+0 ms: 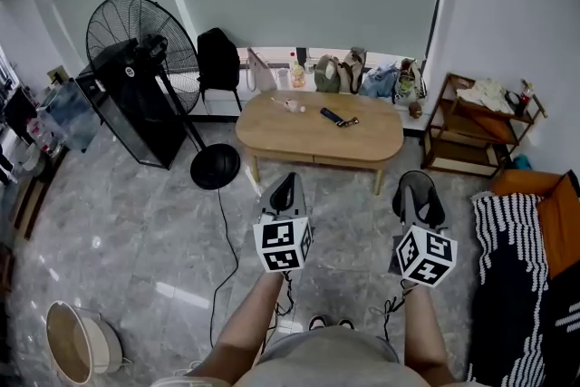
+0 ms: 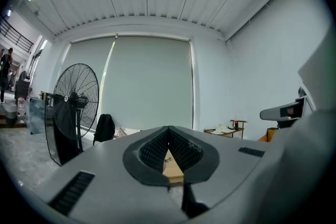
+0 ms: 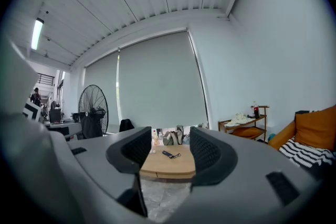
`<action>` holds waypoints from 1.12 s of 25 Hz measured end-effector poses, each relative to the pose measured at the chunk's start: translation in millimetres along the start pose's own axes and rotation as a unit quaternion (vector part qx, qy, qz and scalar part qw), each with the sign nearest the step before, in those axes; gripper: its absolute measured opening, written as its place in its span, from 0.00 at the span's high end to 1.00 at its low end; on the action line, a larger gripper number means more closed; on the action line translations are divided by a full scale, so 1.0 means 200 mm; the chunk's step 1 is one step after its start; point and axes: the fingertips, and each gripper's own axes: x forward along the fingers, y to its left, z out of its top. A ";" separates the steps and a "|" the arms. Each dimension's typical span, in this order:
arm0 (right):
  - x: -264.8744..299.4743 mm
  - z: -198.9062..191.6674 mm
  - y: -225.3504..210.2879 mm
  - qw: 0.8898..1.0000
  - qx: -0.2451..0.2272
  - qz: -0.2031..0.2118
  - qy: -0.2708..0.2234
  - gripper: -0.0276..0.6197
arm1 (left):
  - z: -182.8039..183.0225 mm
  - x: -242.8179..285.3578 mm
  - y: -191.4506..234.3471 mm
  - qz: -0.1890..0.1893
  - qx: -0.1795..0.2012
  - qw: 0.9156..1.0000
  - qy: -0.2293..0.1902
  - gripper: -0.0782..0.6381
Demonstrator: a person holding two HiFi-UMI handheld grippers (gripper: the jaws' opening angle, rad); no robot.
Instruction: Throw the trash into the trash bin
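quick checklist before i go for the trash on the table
1. Right claw open with nothing between its jaws: ok.
2. Left claw ready to grab: not ok, it is shut and empty.
3. Trash spotted: ok, small pale scrap on the wooden table.
4. Dark item beside it counts as trash: cannot tell.
5. Trash bin located: ok, on the floor to the person's left.
6. Table within reach: not ok, both claws are short of it.
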 end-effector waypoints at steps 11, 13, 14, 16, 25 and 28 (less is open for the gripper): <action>0.07 -0.12 0.01 1.000 -0.002 -0.022 0.022 0.59 | -0.11 0.08 0.10 -0.006 -0.001 1.000 0.020 0.87; 0.12 -0.14 -0.01 0.999 -0.002 -0.025 0.027 0.59 | -0.15 0.13 0.10 -0.006 -0.003 1.000 0.026 0.87; 0.16 -0.14 -0.02 0.999 -0.003 -0.025 0.028 0.59 | -0.16 0.17 0.11 -0.005 -0.004 1.000 0.028 0.87; 0.25 -0.14 -0.04 0.999 -0.005 -0.022 0.030 0.59 | -0.18 0.25 0.12 -0.005 -0.004 0.999 0.031 0.87; 0.82 -0.05 -0.19 0.999 -0.006 -0.001 0.033 0.59 | -0.17 0.77 0.13 0.010 -0.006 0.999 0.037 0.87; 1.04 0.01 -0.25 0.999 -0.008 0.007 0.034 0.59 | -0.14 0.97 0.15 0.018 -0.011 0.999 0.038 0.87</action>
